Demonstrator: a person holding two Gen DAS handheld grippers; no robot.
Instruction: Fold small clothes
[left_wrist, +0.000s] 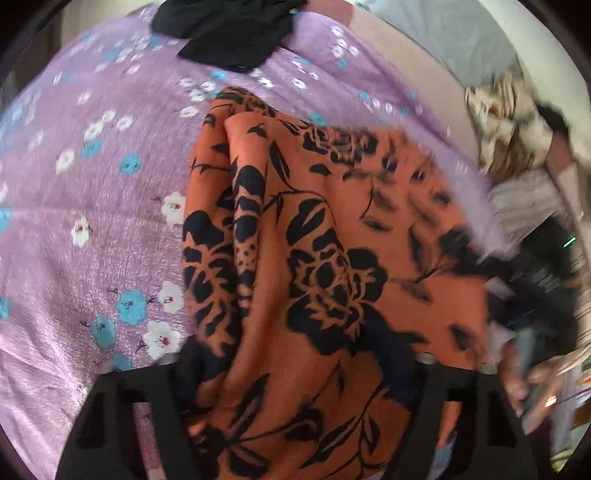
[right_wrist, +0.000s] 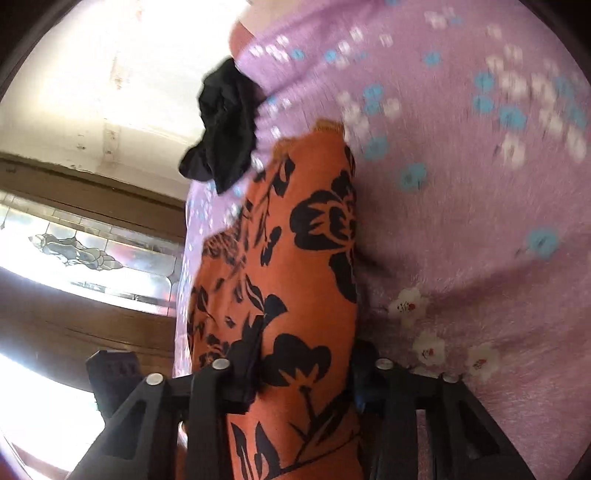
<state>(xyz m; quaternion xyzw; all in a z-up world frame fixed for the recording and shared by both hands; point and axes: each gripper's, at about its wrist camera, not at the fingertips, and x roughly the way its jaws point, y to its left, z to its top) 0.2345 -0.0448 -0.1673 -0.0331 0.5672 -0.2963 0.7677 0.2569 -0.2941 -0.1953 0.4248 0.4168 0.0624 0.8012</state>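
Fingers of both grippers flank rumpled orange black-flowered cloth

Close wrist views, shared orange cloth

Both tools — jaws clamped, angled down.

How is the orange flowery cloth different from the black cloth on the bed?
The orange cloth has a bold black flower print; the black cloth is plain. The orange cloth is spread wide and reaches up between the grippers' fingers, while the black cloth sits in a crumpled heap farther off, untouched. In these views the orange cloth looks much bigger than the black cloth, though it is also closer. Both rest on the purple flowered bedspread.
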